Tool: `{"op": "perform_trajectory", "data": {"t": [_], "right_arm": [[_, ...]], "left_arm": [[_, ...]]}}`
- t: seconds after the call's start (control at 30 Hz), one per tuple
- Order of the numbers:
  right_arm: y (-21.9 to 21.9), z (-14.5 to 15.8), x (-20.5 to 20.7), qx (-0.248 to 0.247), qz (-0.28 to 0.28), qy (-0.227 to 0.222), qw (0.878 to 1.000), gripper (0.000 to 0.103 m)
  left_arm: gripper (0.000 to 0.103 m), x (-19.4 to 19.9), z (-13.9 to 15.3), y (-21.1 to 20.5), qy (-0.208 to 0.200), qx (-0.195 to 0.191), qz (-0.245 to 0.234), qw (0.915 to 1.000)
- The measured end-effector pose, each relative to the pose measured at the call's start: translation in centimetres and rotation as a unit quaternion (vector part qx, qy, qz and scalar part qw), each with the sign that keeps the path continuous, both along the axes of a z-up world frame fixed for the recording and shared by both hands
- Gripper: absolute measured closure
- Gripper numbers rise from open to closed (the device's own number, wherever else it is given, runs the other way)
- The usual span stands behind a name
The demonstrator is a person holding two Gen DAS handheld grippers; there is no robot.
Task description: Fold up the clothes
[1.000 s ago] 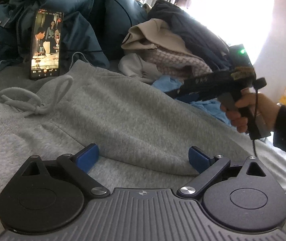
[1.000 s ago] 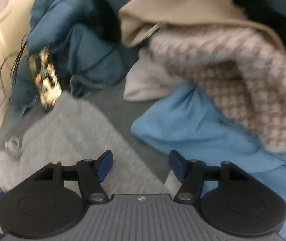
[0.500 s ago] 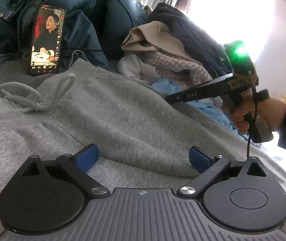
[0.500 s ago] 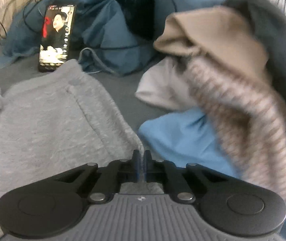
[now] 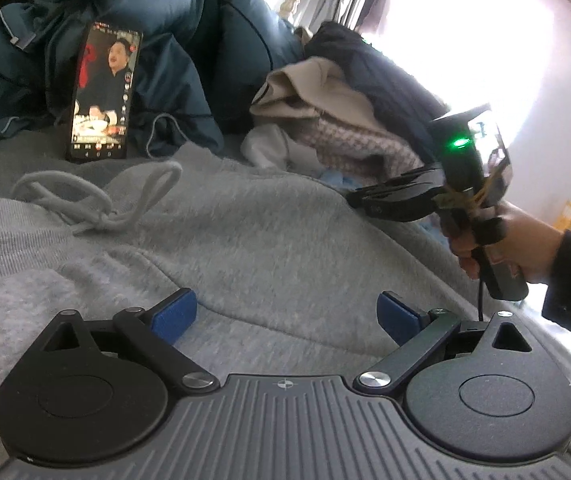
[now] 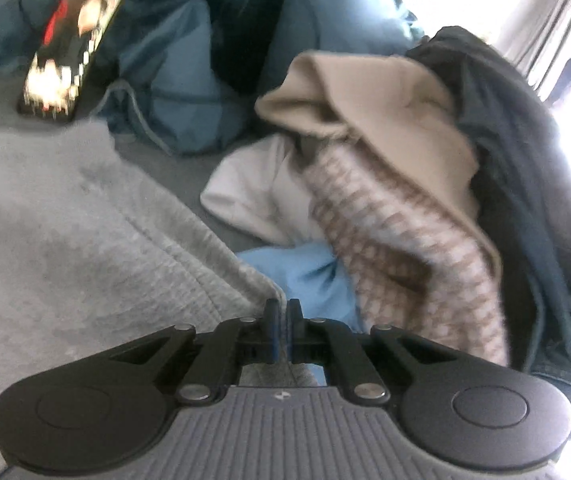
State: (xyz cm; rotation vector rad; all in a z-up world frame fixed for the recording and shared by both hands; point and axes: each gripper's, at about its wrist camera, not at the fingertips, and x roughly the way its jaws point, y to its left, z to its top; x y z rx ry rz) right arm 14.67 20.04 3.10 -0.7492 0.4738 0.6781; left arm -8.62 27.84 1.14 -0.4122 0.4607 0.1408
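We had the grey sweatpants (image 5: 245,248) spread flat under both tools, the drawstring (image 5: 97,204) lying ahead of the left gripper (image 5: 287,316) and a little to its left. That gripper's blue pads (image 5: 175,314) stood wide apart over the cloth, holding nothing. The right gripper (image 6: 284,320) had its jaws drawn together at the garment's outer corner (image 6: 261,286); a thin strip of grey seemed to sit between the pads, though motion blur kept us from being sure the hem was truly caught.

To do the fold well, we judged that the pinch had to be confirmed first — a small lift would show whether the corner rose with the tool. The left gripper would best take the matching edge just ahead of its pads, so both corners travelled together and the fleece did not twist. The pile of other clothes (image 6: 397,184) lay just ahead and right of the right tool, close enough to snag, so the corner should be carried away from it.

As for writing, the phone (image 5: 103,92) propped ahead-left of the left tool showed a video with small captions too fine to read — no brand or label could be made out anywhere.
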Motion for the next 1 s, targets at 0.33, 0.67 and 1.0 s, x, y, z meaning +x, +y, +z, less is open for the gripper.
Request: {"op": "perform_trajectory", "data": {"t": [0.33,0.67,1.0], "right_arm": [[-3.1,4.1,1.1,0.071,-0.026,0.052,0.996,0.061],[3.2,2.3,4.0,0.134,0.026,0.269,0.953,0.062],[-6.6,7.0,6.9,0.183,-0.106,0.212,0.954,0.062]], "left_arm": [[0.005,0.2,-0.1,0.1,0.006,-0.006,-0.002,1.0000],[0.005,0.3,-0.1,0.0,0.009,-0.001,-0.001,1.0000],[0.004,0.5,-0.2,0.0,0.009,-0.004,-0.007,0.9999]]}}
